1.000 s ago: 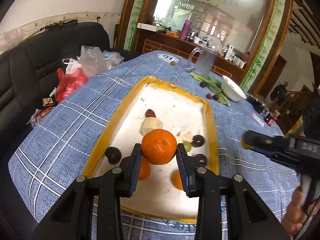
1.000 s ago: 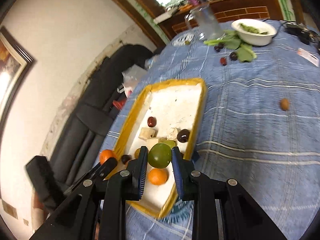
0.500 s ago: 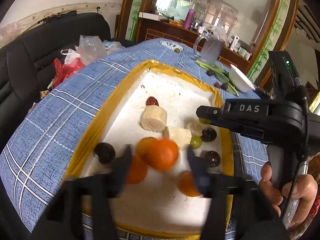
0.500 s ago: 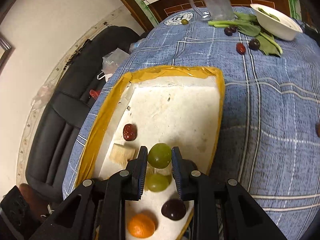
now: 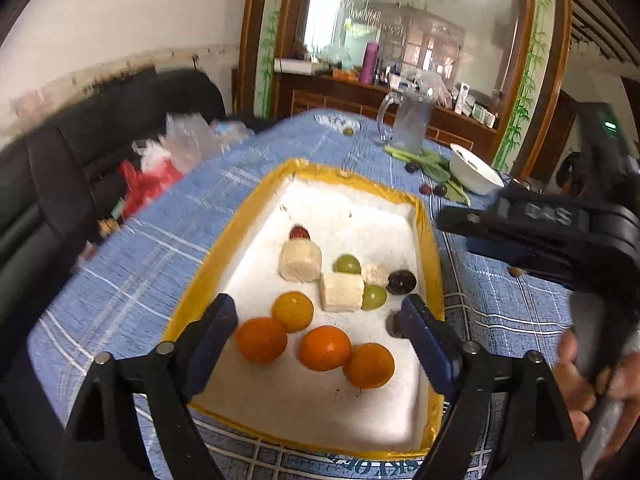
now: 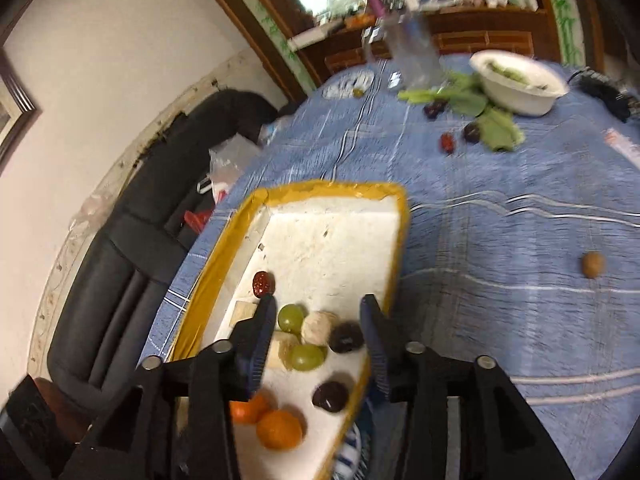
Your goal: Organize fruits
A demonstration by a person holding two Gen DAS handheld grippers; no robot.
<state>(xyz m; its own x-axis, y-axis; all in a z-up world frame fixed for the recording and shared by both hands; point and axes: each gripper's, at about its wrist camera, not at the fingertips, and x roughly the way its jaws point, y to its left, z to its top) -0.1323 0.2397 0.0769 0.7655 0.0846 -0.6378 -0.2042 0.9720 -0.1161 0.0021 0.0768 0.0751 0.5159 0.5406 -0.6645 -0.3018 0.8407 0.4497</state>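
My left tongs (image 5: 320, 320) are opening over the near end of the yellow-rimmed tray (image 5: 240, 236) and grip nothing; four oranges (image 5: 325, 347) lie in the tray under them. My right tongs (image 6: 318, 324) are opening too, empty, above two green grapes (image 6: 291, 317) near the tray's right wall.

Tray (image 5: 304, 168) on bench (image 5: 132, 264), below both claws. Four oranges (image 5: 325, 348) betw. left claw (image 5: 320, 324) fingers, nearest; banana pcs (image 5: 300, 261) + grapes (image 5: 348, 264) beyond. Bowl (image 6: 520, 84), jug (image 5: 412, 124) far behind, right of tray.
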